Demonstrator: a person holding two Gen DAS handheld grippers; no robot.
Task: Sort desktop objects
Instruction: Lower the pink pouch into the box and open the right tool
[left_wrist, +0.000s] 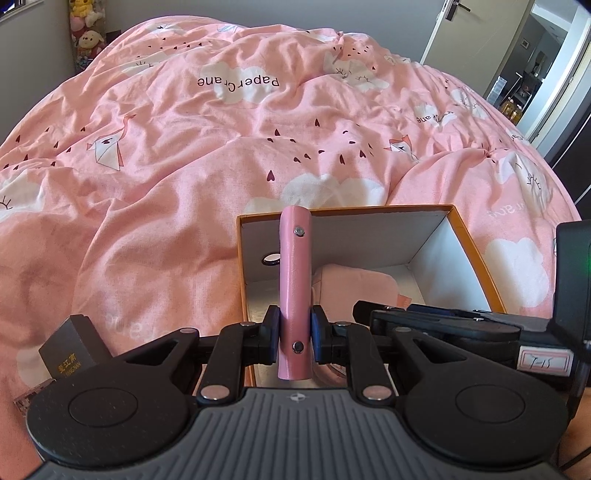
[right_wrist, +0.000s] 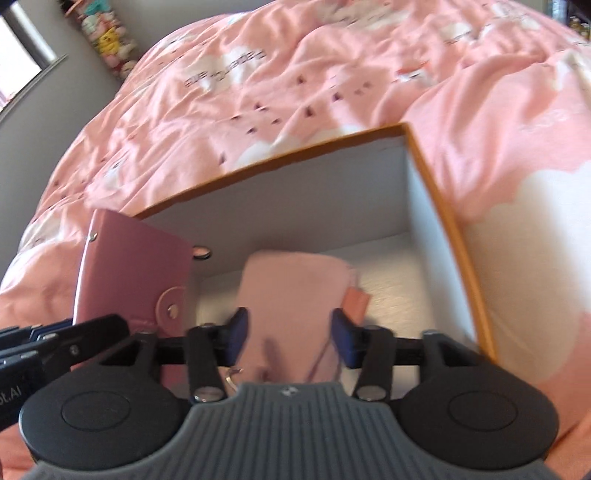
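My left gripper is shut on the spine of a pink snap-button notebook, held upright over the left edge of an orange-rimmed cardboard box. The notebook also shows in the right wrist view, at the box's left side. A pink fabric pouch lies on the box floor. My right gripper is open inside the box, its fingers on either side of the pouch's near end; I cannot tell if they touch it. The pouch shows in the left wrist view behind the notebook.
The box sits on a bed with a rumpled pink quilt. A small dark box with gold lettering lies on the quilt at my lower left. Plush toys stand in the far corner. A door is at the far right.
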